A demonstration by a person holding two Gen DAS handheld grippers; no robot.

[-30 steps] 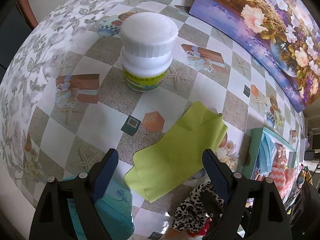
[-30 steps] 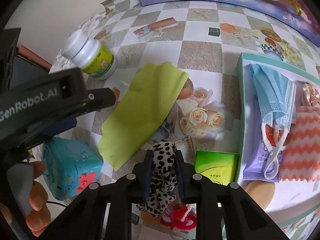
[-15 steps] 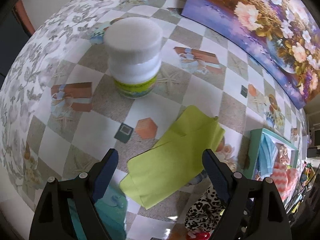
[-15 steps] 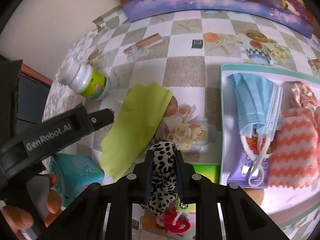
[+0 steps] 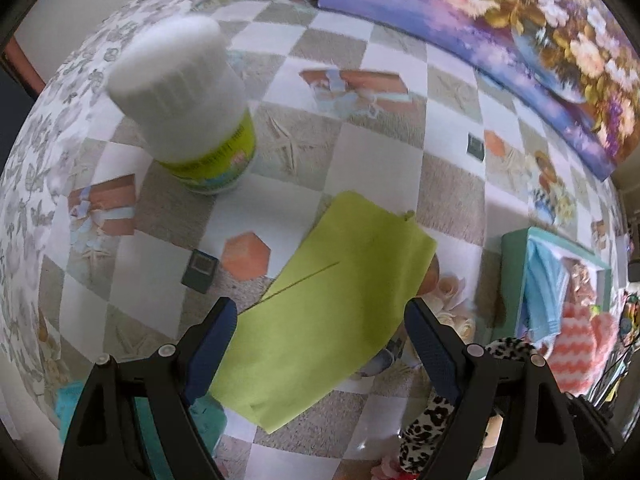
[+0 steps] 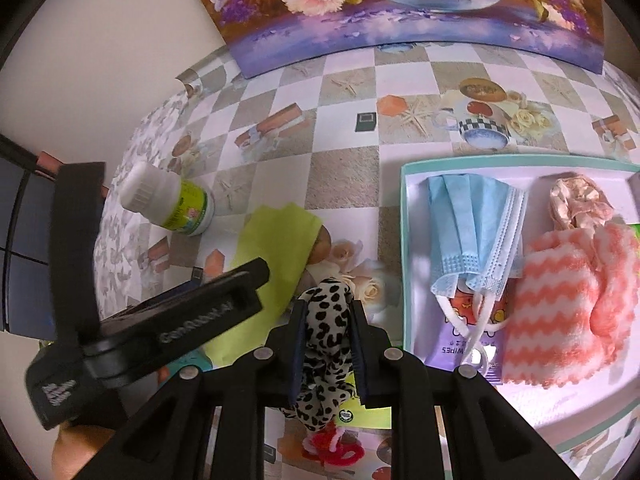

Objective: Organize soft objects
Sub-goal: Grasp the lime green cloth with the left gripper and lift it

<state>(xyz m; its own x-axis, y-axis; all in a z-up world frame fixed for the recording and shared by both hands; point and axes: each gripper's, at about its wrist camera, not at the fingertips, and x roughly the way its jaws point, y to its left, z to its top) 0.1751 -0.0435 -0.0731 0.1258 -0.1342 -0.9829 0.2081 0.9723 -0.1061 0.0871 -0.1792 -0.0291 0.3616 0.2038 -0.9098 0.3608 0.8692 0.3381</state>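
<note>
My right gripper [image 6: 326, 312] is shut on a leopard-print scrunchie [image 6: 326, 332], lifted off the table; the scrunchie [image 5: 432, 420] also shows at the left wrist view's lower right. A lime-green cloth [image 5: 332, 312] lies flat on the checked tablecloth, and my left gripper [image 5: 320, 320] hovers open just above it, a finger on each side. The cloth [image 6: 276, 240] is partly hidden behind the left gripper's body in the right wrist view. To the right, a teal-rimmed tray [image 6: 404, 240] holds a blue face mask [image 6: 468, 232], a pink zigzag cloth [image 6: 560, 312] and a beige scrunchie [image 6: 576, 204].
A white-capped bottle [image 5: 188, 104] stands at the far left. A teal box [image 5: 200, 432] sits under the left gripper. A red string loop [image 6: 332, 448] and a green packet [image 6: 360, 412] lie below the right gripper. A flower painting [image 6: 400, 8] leans against the back wall.
The left gripper moved right and down, now straddling the green cloth. The right gripper rose with the leopard scrunchie and shifted toward the tray. Both jaws kept their width.
</note>
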